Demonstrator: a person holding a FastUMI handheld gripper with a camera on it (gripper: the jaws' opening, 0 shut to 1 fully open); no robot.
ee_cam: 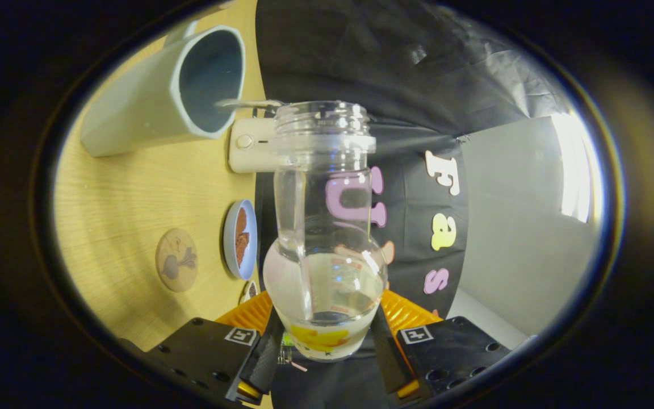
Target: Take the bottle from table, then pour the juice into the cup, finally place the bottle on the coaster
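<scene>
Now | bottle (pixel 325 227): clear, uncapped, part-filled with pale liquid | gripper (pixel 325 335): fingers clamped on its base

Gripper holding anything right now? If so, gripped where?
Yes: the clear bottle, open at the top, sits between the fingers of the gripper, which press on its lower body near the base. The neck is free.
</scene>
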